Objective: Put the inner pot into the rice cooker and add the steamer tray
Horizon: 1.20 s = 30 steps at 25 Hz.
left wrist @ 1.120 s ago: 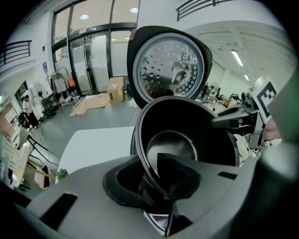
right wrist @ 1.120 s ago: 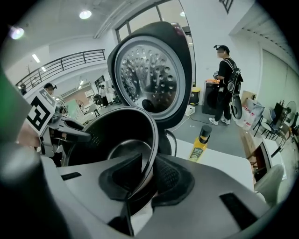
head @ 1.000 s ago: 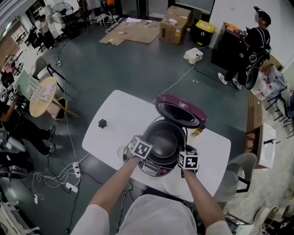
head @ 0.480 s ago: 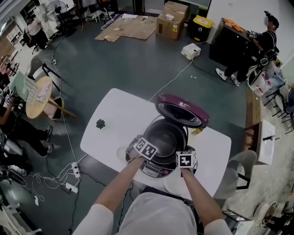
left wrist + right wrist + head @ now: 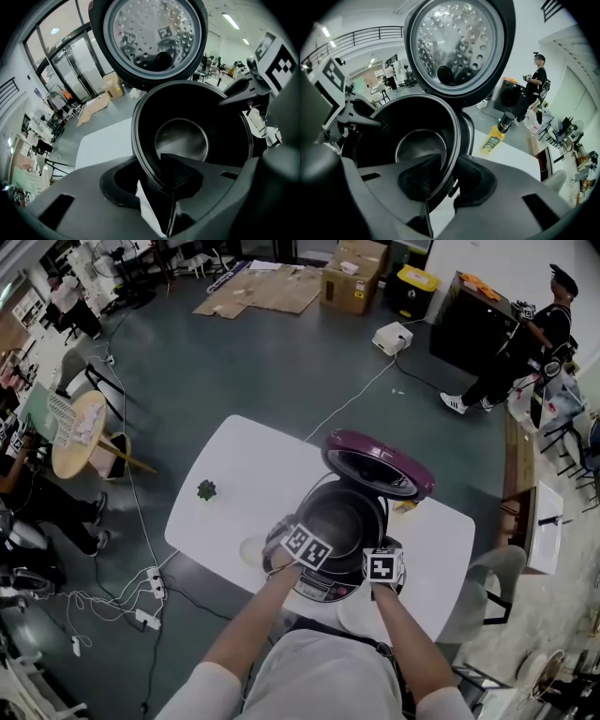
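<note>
Straddling the rim of the one inner pot (image 5: pixel 337 519): two tools, one on each side.

Left tool (image 5: pixel 150 180): one jaw is inside the pot wall and one outside, with the rim in the gap. Its jaws have just been opening. A pale sliver shows between the outer jaw and the wall, so it is released, not clenched.

Right tool (image 5: pixel 449 180): same layout on the opposite side, inner jaw in the pot and outer jaw just outside the rim. Its jaws have also just been opening, so it is released too.

The pot sits down in the one rice cooker (image 5: pixel 323 585), directly ahead of both tools. The bare metal floor of the pot shows in both gripper views.

The one lid (image 5: pixel 377 463) stands up past the pot, beyond both tools. Its dimpled inner plate faces them.

On the one white bench (image 5: pixel 244 474):
- One yellow bottle (image 5: pixel 492 140) lies beyond the right tool, past the cooker's far right side.
- One small green thing (image 5: pixel 207 489) is well off to the left of the left tool.
- Two round pale pieces (can't tell what either is): one (image 5: pixel 251 547) just left of the left tool, the other (image 5: pixel 354 613) behind the right tool at the near bench edge.

One person (image 5: pixel 539 343) stands on the floor far beyond the right tool.
</note>
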Motion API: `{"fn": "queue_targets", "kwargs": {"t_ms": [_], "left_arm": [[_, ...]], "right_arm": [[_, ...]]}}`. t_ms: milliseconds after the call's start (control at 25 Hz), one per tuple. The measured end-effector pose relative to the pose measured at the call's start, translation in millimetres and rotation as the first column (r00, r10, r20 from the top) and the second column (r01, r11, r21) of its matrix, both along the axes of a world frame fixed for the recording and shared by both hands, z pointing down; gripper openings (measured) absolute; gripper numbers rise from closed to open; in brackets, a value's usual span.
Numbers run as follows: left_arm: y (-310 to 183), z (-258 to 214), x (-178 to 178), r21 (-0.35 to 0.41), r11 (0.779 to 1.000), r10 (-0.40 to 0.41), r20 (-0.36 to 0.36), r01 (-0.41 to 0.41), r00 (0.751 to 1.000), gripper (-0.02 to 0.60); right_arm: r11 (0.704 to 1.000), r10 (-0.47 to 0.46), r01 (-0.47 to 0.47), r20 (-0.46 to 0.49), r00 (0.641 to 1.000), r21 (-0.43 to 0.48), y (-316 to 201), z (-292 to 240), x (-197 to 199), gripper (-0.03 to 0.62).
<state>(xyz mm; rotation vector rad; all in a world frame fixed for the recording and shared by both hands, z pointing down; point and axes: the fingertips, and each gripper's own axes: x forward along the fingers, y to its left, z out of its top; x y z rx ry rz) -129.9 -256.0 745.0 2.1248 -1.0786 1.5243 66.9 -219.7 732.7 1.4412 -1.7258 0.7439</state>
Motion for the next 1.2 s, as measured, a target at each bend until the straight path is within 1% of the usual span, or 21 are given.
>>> {"fn": "queue_targets", "kwargs": {"t_ms": [200, 240, 280, 400, 480, 560, 600, 680, 760, 840, 960, 1200], "left_arm": [[2.2, -2.0, -1.1, 0.016, 1.000, -0.005, 0.017, 0.005, 1.000, 0.158], [1.7, -3.4, -1.7, 0.024, 1.000, -0.003, 0.028, 0.003, 1.000, 0.177], [0.4, -4.9, -2.8, 0.034, 0.999, 0.000, 0.039, -0.001, 0.999, 0.237], [-3.7, -3.4, -7.9, 0.039, 0.999, 0.004, 0.042, -0.005, 0.999, 0.251], [-4.6, -1.0, -11.7, 0.034, 0.999, 0.005, 0.029, -0.006, 1.000, 0.267], [-5.2, -1.5, -12.6, 0.035, 0.999, 0.008, 0.014, -0.008, 1.000, 0.282], [-5.0, -1.8, -11.7, 0.035, 0.999, 0.008, 0.005, -0.008, 1.000, 0.285], [-3.4, -1.7, -10.9, 0.032, 0.999, 0.003, -0.017, -0.002, 1.000, 0.293], [-2.8, -2.3, -12.8, 0.031, 1.000, 0.000, -0.034, 0.001, 0.999, 0.296], [-0.7, -4.4, -14.9, 0.025, 1.000, -0.005, -0.062, 0.006, 0.998, 0.305], [4.3, -10.6, -14.5, 0.019, 1.000, -0.022, -0.129, 0.025, 0.991, 0.307], [15.7, -36.5, -0.7, 0.015, 0.999, -0.027, -0.275, 0.032, 0.961, 0.298]], "right_arm": [[1.000, 0.009, -0.010, 0.039, 0.999, 0.018, -2.1, -1.9, 0.4, 0.101], [1.000, 0.013, -0.013, 0.048, 0.999, 0.019, -2.6, -3.1, 0.8, 0.100], [1.000, 0.019, -0.020, 0.060, 0.998, 0.019, -3.8, -4.4, 1.2, 0.095], [0.999, 0.049, -0.051, 0.096, 0.994, 0.012, -9.0, -6.5, 1.9, 0.081], [0.999, 0.035, -0.036, 0.066, 0.997, 0.017, -11.5, -6.8, 0.6, 0.087], [1.000, 0.016, -0.016, 0.014, 1.000, 0.026, -12.8, -7.5, 0.7, 0.103], [0.999, 0.008, -0.008, -0.007, 1.000, 0.031, -12.5, -7.7, 1.3, 0.118], [0.999, -0.001, 0.002, -0.029, 1.000, 0.036, -10.2, -8.1, 1.4, 0.178], [0.999, -0.002, 0.004, -0.042, 0.999, 0.045, -10.0, -11.4, 1.7, 0.207], [0.998, -0.003, 0.006, -0.049, 0.999, 0.061, -9.7, -17.6, 2.2, 0.209], [0.996, -0.010, 0.015, -0.051, 0.999, 0.091, -7.7, -25.5, 3.0, 0.210], [0.989, 0.010, -0.005, -0.031, 0.999, 0.145, 3.9, -45.2, 7.4, 0.210]]}}
